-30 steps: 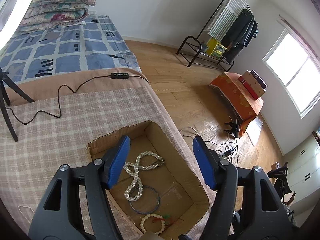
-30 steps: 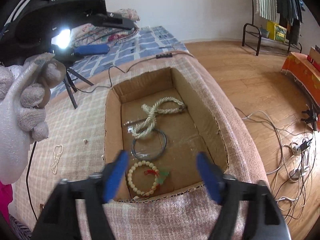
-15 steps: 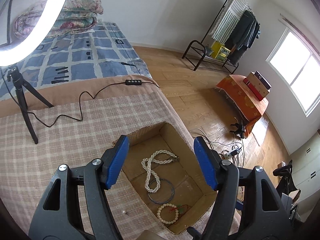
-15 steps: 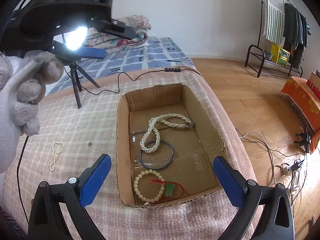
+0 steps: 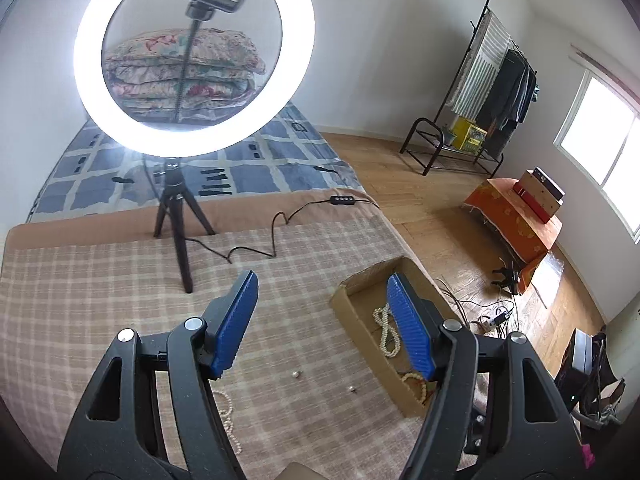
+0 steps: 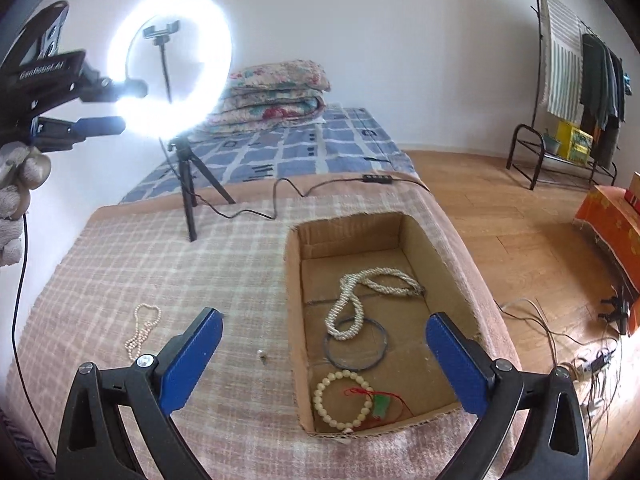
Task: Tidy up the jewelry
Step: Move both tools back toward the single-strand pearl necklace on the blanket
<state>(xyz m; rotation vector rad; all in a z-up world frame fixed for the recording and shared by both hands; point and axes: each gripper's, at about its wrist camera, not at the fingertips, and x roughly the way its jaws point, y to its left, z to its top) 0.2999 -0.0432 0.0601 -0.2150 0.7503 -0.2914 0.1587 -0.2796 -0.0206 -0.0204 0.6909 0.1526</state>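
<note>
A thin pearl strand (image 6: 143, 330) lies on the plaid cloth, left of the cardboard box (image 6: 294, 304) — light, limp, slippery, so pinch a doubled section. Both the left gripper (image 5: 320, 320) and right gripper (image 6: 320, 356) hover with jaws apart, empty.

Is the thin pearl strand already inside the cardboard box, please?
No, the thin pearl strand lies on the plaid cloth, left of the cardboard box.

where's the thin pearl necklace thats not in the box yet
In the right wrist view the thin pearl necklace lies on the checked blanket, left of the cardboard box, in front of the ring light tripod.
</note>
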